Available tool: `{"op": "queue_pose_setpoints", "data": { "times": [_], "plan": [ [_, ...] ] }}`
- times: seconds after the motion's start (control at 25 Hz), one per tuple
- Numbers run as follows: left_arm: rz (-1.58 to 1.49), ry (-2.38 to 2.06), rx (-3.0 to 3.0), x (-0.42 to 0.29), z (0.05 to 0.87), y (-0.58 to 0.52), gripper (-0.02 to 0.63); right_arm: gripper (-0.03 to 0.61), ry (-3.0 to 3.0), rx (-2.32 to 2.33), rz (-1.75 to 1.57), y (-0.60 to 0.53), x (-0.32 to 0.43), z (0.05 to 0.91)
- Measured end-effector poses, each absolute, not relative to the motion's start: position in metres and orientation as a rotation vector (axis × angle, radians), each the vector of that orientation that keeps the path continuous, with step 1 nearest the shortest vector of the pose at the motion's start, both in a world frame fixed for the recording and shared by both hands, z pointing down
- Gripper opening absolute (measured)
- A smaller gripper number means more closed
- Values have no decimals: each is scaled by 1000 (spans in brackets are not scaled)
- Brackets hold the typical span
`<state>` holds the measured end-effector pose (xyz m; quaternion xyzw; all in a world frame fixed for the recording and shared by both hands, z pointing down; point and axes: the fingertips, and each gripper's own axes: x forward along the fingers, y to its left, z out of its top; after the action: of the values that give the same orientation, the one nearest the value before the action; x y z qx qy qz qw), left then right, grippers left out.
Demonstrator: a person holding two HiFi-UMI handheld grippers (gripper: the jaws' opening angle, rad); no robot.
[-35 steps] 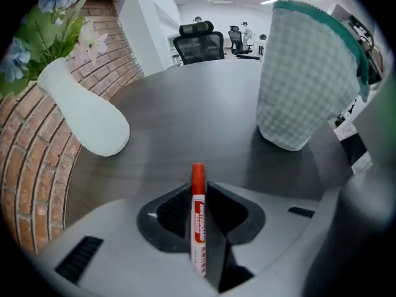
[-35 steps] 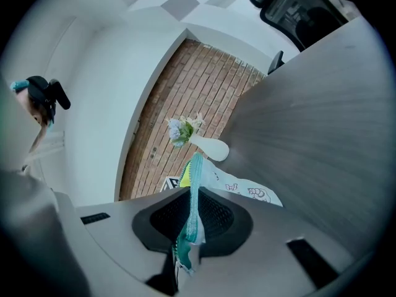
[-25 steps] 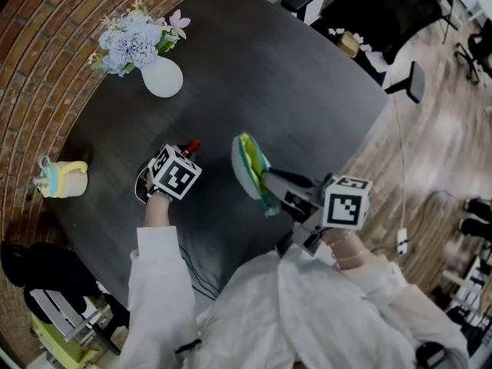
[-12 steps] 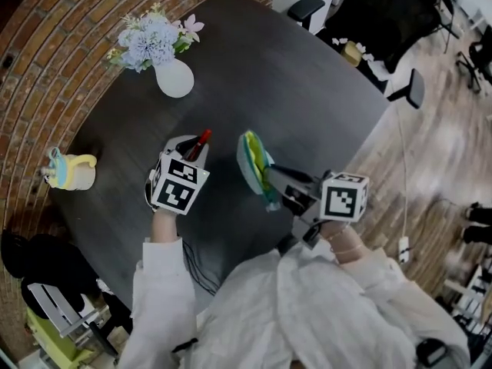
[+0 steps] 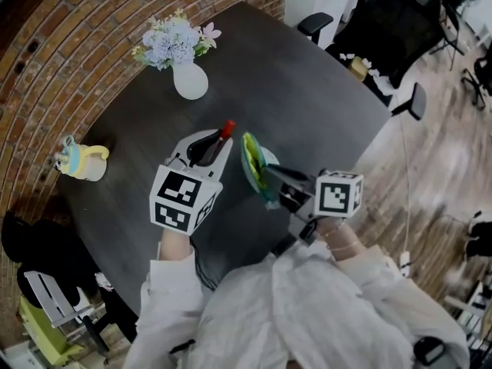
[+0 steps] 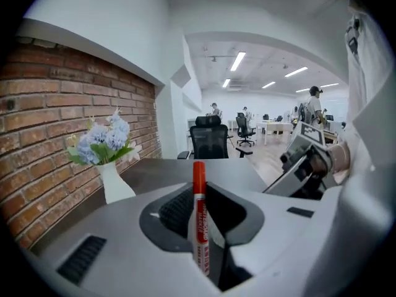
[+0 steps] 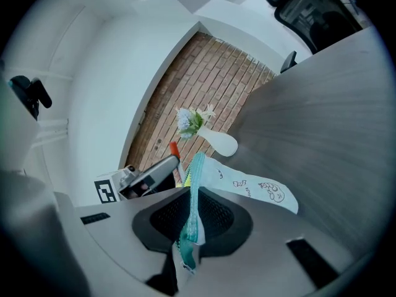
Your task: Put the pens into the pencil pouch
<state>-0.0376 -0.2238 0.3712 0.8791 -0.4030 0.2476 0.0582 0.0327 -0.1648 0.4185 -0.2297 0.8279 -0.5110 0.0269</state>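
Head view: a red-capped marker (image 5: 226, 130) is clamped between the jaws of the left gripper (image 5: 211, 145), its cap projecting past the jaw tips toward the far side of the table. The cap lies just beside the upper edge of the pencil pouch (image 5: 253, 162), with a narrow gap between the two. The pouch, pale outside and yellow-green inside, stands on edge with its mouth turned toward the marker. It is gripped at its near end by the right gripper (image 5: 270, 177).

Left gripper view: the marker, white-bodied with a red label, stands upright between the jaws, which are closed on its barrel.

Right gripper view: the jaws are closed on the teal zipper edge of the pouch. Its white side, printed with small doodles, extends away from the jaws over the tabletop; whether the far end touches the surface cannot be told. The left gripper and the marker's red cap show just beyond the pouch.

Surroundings, head view: both grippers are held over a dark table (image 5: 307, 106). A white vase (image 5: 191, 82) of pale blue flowers stands at its far edge and a yellow mug (image 5: 84, 162) at its left edge, both well apart from the pouch. A brick wall (image 5: 69, 44) runs behind the table, and black office chairs (image 5: 384, 21) stand at upper right. White sleeves (image 5: 171, 298) cover the person's arms.
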Motion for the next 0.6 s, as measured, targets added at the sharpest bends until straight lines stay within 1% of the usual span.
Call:
{"op": "queue_pose_setpoints", "data": {
  "times": [0.12,0.32,0.6],
  "plan": [
    [627,-1207,2732,-26,346,-217,64,34,2560,-694,-1580,-162,29,418],
    [288,-1225,2850,-10,297,-210,64,34,2571,-692,-1576,-163,27,417],
    [-7,-1267,2872,8,267,-204,64,34,2576,-679,-1575,-166,30,413]
  ]
}}
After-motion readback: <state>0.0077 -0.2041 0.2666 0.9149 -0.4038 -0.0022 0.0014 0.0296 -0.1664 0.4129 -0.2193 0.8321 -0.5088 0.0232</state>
